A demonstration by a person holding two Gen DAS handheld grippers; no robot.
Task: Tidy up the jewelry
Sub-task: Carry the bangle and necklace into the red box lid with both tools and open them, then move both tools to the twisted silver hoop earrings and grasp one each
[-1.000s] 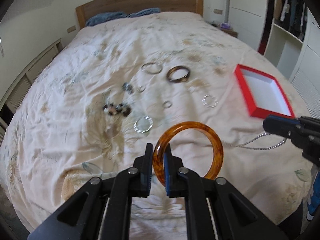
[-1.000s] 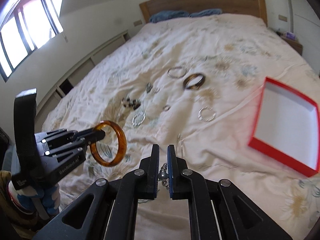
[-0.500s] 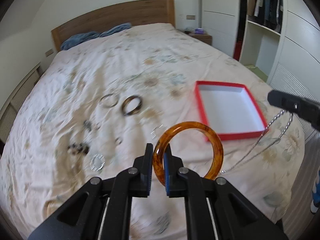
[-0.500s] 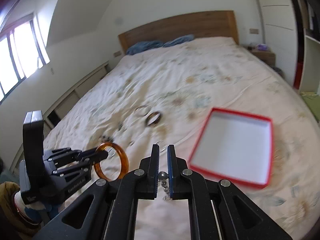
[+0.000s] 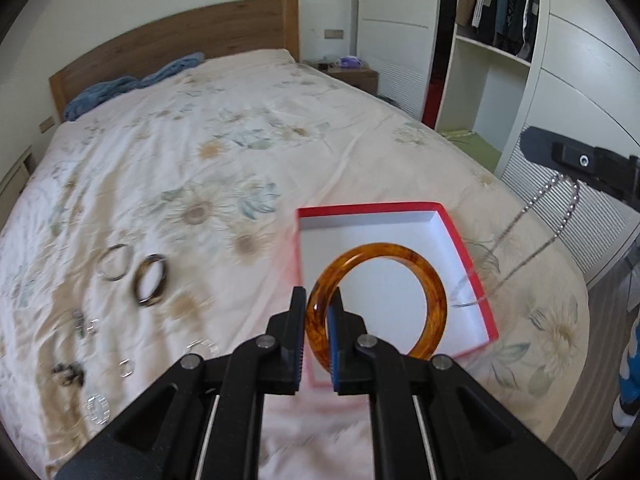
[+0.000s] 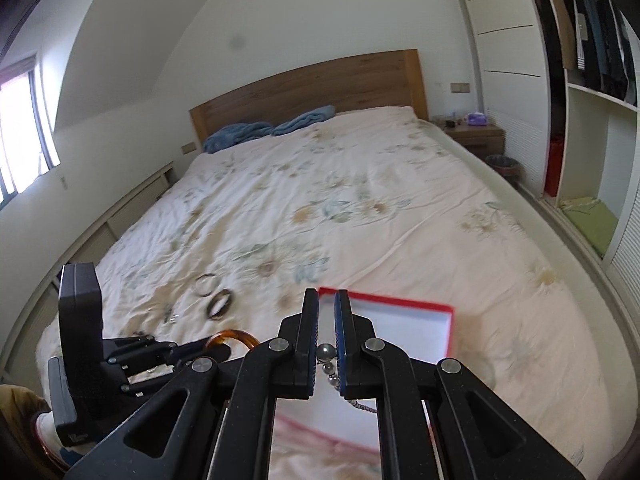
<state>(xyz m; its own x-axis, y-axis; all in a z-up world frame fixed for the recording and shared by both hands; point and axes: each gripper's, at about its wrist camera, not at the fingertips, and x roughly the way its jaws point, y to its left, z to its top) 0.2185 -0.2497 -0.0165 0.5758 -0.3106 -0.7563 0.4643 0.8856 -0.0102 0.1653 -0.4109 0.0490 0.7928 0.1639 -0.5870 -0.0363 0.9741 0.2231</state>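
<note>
Jewelry being held over the red box

An amber bangle (image 5: 378,304) is being gripped by the left gripper (image 5: 318,334) above the red box (image 5: 466,252); a silver chain (image 6: 329,360) is being pinched by the right gripper (image 6: 328,334), at the bangle's three o'clock.

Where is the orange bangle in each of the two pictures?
Left wrist view: the orange bangle fills the lower middle, clamped in the left gripper, in front of the red box.
Right wrist view: only a small arc of the orange bangle shows, lower left, at the left gripper's tips.
Shared landmark: the red box on the bed.
</note>
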